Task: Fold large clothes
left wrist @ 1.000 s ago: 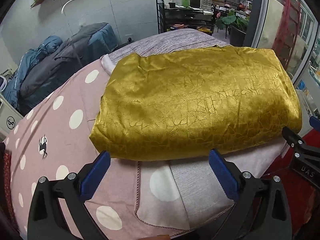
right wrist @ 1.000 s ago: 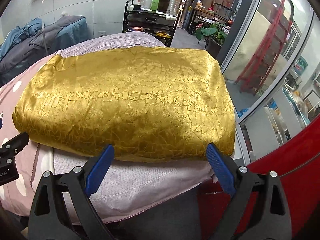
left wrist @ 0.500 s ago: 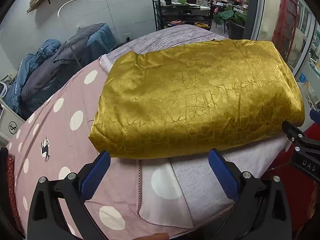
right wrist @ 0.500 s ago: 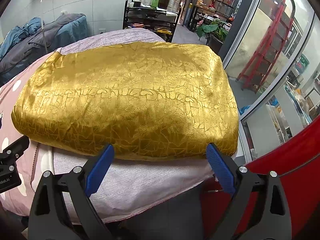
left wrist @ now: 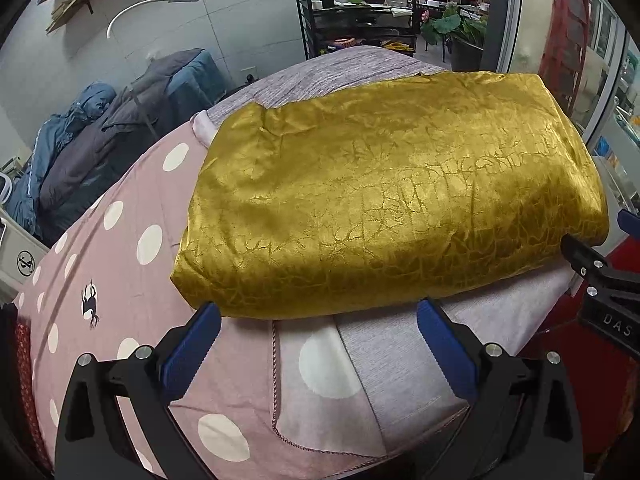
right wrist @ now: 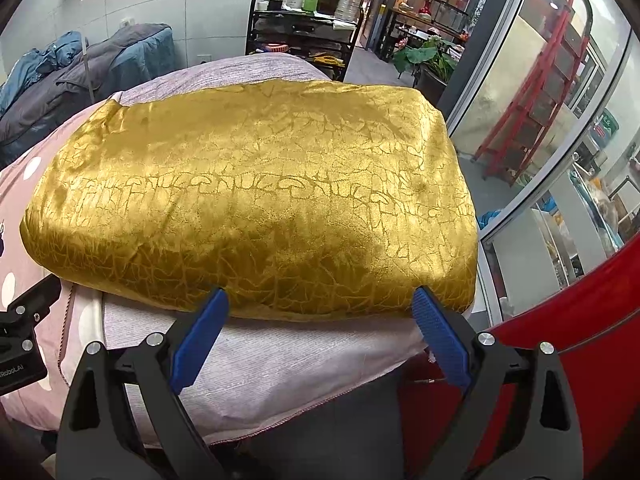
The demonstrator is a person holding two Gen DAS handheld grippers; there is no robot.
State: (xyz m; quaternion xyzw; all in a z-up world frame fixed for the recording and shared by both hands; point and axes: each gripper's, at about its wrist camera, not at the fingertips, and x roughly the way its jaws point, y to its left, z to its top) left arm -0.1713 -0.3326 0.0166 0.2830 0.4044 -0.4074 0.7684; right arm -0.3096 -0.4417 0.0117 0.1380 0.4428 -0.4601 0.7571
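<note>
1. Centrally, a folded gold cloth [left wrist: 384,216] with a crackled shiny pattern lies as a thick rectangular bundle on a covered table. In the right wrist view the same gold cloth [right wrist: 256,204] fills most of the frame, its near edge just past the blue pads.
2. Under the bundle is a grey sheet [left wrist: 404,352], and to the left of that a pink sheet [left wrist: 132,288] with white dots and a small dark animal print. The pink sheet's stitched hem overlaps the grey one near the front edge.
3. The left gripper [left wrist: 318,344] hovers at the near edge of the bundle with its blue-padded jaws spread wide, nothing between them. Its left pad reaches the bundle's near left corner; whether it touches I cannot tell.
4. The right gripper [right wrist: 320,328] is likewise spread apart and empty, its pad tips up against the near edge of the cloth, toward the right end.
5. Each camera catches part of the other tool at its frame edge.
6. Behind the table a pile of blue and grey coats [left wrist: 108,144] lies by the wall, under a white lamp [left wrist: 152,8].
7. Farther back, a black shelf rack [right wrist: 304,36] carries bottles, and a red ladder [right wrist: 536,92] stands beyond the glass on the right.
</note>
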